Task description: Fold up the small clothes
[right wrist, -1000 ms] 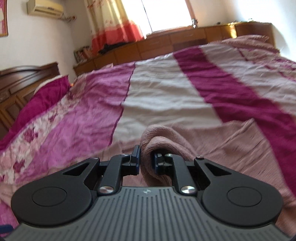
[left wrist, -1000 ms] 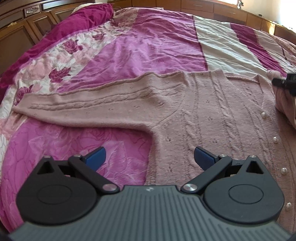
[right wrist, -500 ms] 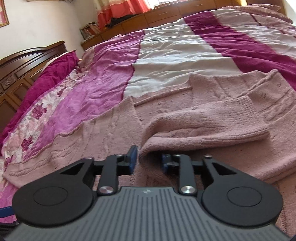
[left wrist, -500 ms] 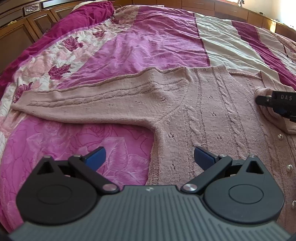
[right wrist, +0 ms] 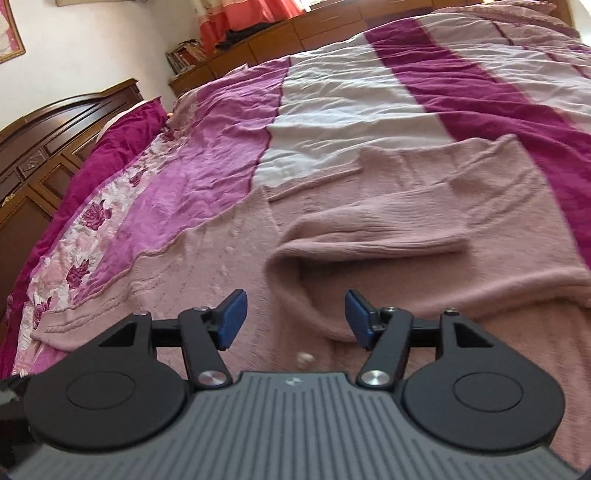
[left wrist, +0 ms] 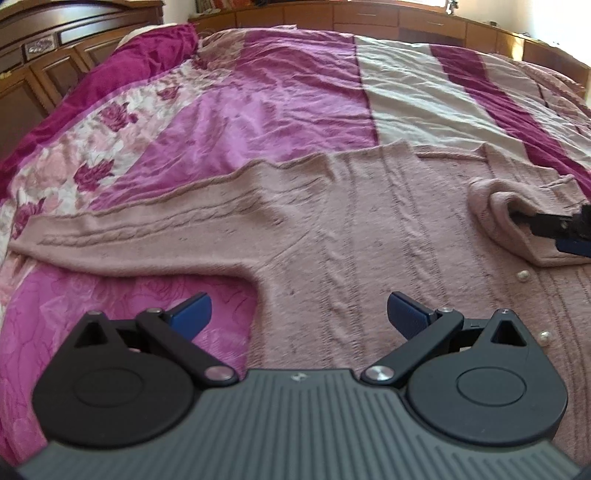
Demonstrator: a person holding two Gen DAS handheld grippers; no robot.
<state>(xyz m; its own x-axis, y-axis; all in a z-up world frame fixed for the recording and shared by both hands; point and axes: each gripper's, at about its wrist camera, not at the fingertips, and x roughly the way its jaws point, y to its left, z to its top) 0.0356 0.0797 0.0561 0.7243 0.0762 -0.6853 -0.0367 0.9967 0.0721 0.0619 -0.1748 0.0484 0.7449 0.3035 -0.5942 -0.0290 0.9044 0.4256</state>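
A dusty-pink knitted cardigan (left wrist: 332, 221) lies spread flat across a striped and floral bedspread (left wrist: 258, 92), one sleeve (left wrist: 129, 236) stretched out to the left. No brand, label or legible writing shows in either view. The left gripper (left wrist: 299, 314) hovers with its jaws released and wide apart above the cardigan's side edge, just below the armpit — one blue pad over the bedspread, the other over the knit, nothing between them. The right gripper (right wrist: 295, 317) has just been opening its jaws; the folded-over sleeve (right wrist: 369, 236) lies in front of and between its pads, which no longer press on it, though motion blur makes the nearest fold hard to read. Only the left view shows the outstretched sleeve's full length and pearl buttons (left wrist: 523, 275); only the right view shows the folded sleeve's cuff — and a red curtain (right wrist: 251, 14) beyond the bed.
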